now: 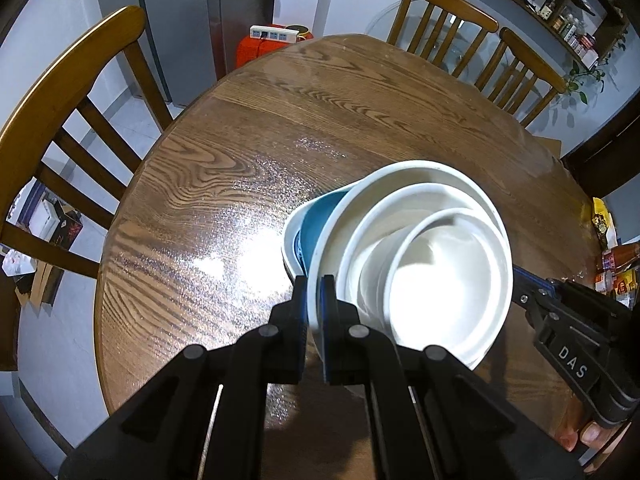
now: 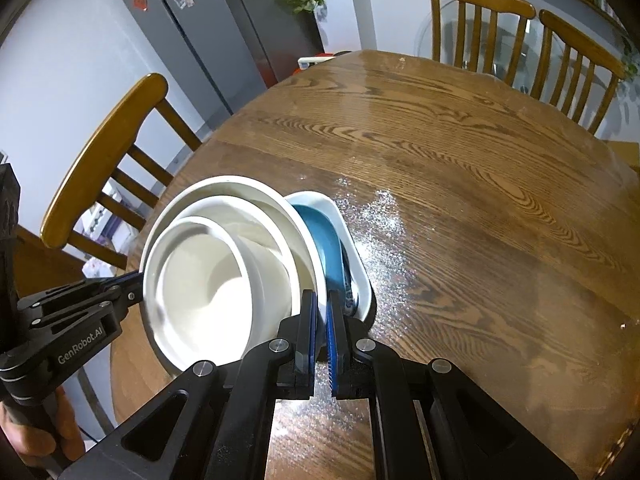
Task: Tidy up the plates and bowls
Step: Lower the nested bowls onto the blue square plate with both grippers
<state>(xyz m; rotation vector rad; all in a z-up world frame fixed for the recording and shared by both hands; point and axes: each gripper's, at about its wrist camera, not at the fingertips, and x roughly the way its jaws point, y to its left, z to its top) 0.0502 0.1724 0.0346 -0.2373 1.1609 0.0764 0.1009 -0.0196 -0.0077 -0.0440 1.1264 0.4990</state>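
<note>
Over the round wooden worktop (image 1: 240,152), a nested stack of dishes is gripped from two opposite sides. On the left wrist view, the left tool (image 1: 315,292) pinches the rim of the largest white bowl (image 1: 496,208), one black finger outside the wall and one inside. Within that bowl sits a middle white bowl (image 1: 360,248), and within that a small white bowl (image 1: 440,280). Under the large bowl lies a blue plate (image 1: 316,224), and below it a white dish (image 1: 289,236) with a pale rim, its underside hidden. The whole stack looks tilted, and whether it touches the worktop cannot be told.

On the right wrist view, the right tool (image 2: 322,300) is pinched on the opposite rim of the same large bowl (image 2: 276,200), with the blue plate (image 2: 326,236) and white dish (image 2: 352,248) just beyond its fingers. Each tool shows at the edge of the other's view, gripped by a hand (image 2: 36,440).

Wooden chairs (image 1: 68,112) stand around the worktop, and a grey fridge (image 2: 200,32) stands behind.
</note>
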